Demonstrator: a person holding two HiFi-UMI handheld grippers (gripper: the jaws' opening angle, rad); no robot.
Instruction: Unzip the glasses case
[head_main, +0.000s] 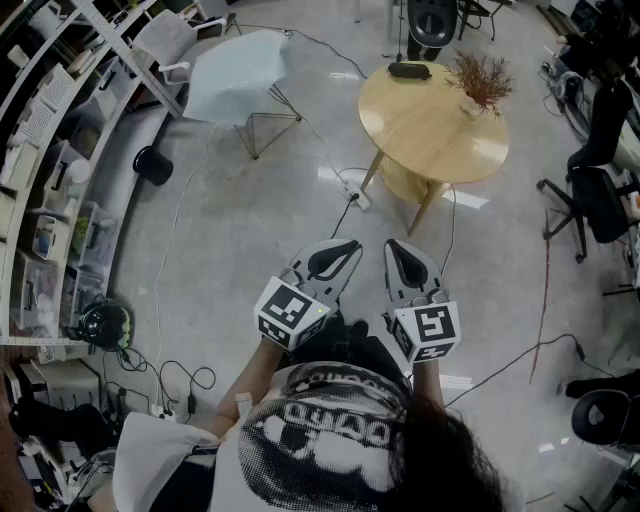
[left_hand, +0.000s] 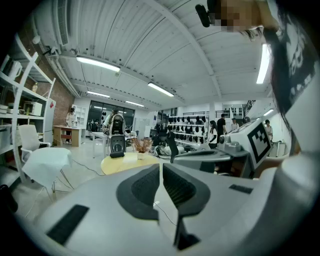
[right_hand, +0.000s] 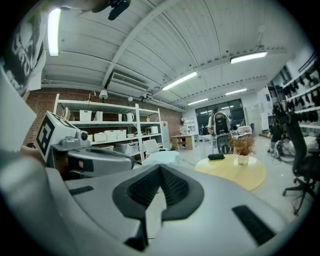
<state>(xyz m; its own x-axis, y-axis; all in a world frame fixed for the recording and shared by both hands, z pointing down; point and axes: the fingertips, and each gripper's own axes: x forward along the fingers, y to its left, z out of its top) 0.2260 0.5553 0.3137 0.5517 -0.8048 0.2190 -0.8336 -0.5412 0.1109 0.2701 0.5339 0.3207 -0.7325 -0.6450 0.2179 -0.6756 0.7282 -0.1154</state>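
Note:
The black glasses case (head_main: 408, 69) lies at the far edge of the round wooden table (head_main: 420, 135), well ahead of me. It also shows small in the left gripper view as the case (left_hand: 117, 154) and in the right gripper view as the case (right_hand: 216, 156). I hold both grippers close to my body, side by side above the floor, far short of the table. The left gripper (head_main: 350, 245) (left_hand: 161, 165) is shut with nothing in it. The right gripper (head_main: 392, 245) (right_hand: 160, 168) is also shut and empty.
A small pot with a dried plant (head_main: 481, 82) stands on the table near the case. A white chair (head_main: 238, 75) stands to the table's left, shelving (head_main: 50, 150) lines the left wall, and office chairs (head_main: 598, 190) stand at the right. Cables and a power strip (head_main: 357, 196) cross the floor.

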